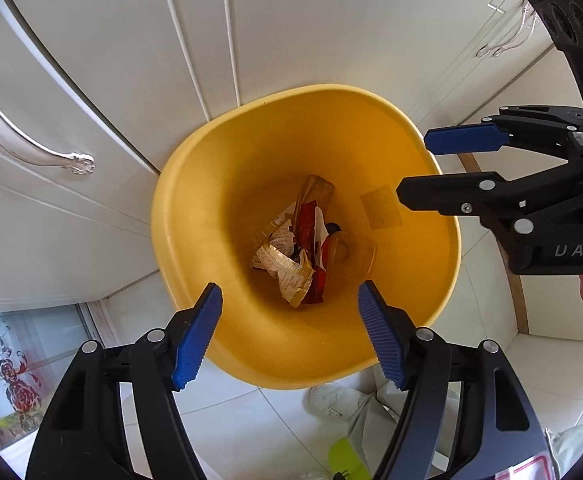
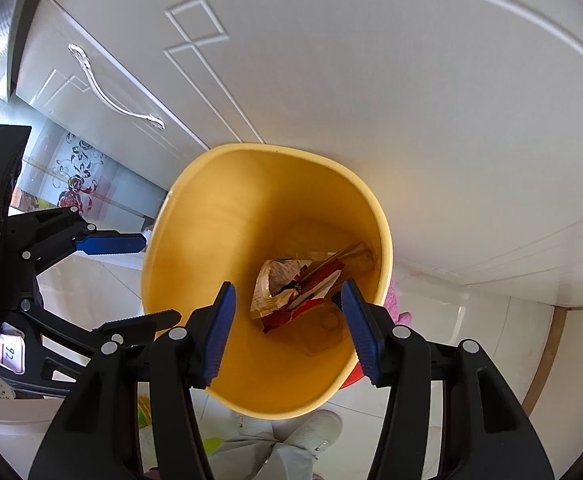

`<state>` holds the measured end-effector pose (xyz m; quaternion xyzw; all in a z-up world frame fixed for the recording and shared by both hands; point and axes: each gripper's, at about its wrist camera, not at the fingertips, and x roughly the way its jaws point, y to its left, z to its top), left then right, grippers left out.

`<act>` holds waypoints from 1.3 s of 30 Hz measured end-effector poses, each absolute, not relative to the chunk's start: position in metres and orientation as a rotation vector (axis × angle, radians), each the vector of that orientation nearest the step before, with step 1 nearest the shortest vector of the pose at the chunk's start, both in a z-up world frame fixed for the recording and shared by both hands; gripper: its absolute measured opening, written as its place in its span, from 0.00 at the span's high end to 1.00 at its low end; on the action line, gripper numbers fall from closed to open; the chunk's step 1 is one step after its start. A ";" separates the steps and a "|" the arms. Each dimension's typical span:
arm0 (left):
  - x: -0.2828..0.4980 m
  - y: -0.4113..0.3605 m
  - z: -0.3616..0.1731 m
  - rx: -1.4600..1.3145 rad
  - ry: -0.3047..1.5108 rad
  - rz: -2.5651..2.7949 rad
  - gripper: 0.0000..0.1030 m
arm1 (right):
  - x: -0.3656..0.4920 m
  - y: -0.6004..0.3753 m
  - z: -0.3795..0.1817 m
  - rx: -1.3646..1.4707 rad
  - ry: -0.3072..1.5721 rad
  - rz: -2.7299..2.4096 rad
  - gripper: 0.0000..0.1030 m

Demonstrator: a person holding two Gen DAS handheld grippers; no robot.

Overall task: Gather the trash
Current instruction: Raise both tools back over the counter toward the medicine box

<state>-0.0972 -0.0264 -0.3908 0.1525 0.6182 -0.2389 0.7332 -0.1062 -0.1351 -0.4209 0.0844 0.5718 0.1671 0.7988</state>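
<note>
Both hand-held grippers hang released over the yellow bin (image 1: pixel 195 184): the left hand-held gripper (image 1: pixel 289 292) and right hand-held gripper (image 2: pixel 287 292) grasp nothing. Below them, the trash (image 1: pixel 295 256) lies at the bin's bottom.

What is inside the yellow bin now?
The yellow bin holds crumpled wrappers and a clear plastic cup at the bottom. Whatever lies under the wrappers is covered.

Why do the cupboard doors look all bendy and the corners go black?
Left wrist view: the fisheye lens curves the cupboard doors and leaves dark corners; the yellow bin is brightly lit and sharp. Right wrist view: same bending, the door panel bulges, and the wrappers deep inside sit in softer, dimmer light.
</note>
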 end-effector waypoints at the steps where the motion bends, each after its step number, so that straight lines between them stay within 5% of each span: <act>1: -0.097 -0.027 -0.390 0.335 1.358 -0.523 0.32 | -0.108 -0.135 -0.417 0.183 1.223 0.355 0.45; 39: -0.187 0.009 -0.144 0.224 0.987 -0.348 0.31 | -0.224 -0.167 -0.132 0.259 0.827 0.169 0.45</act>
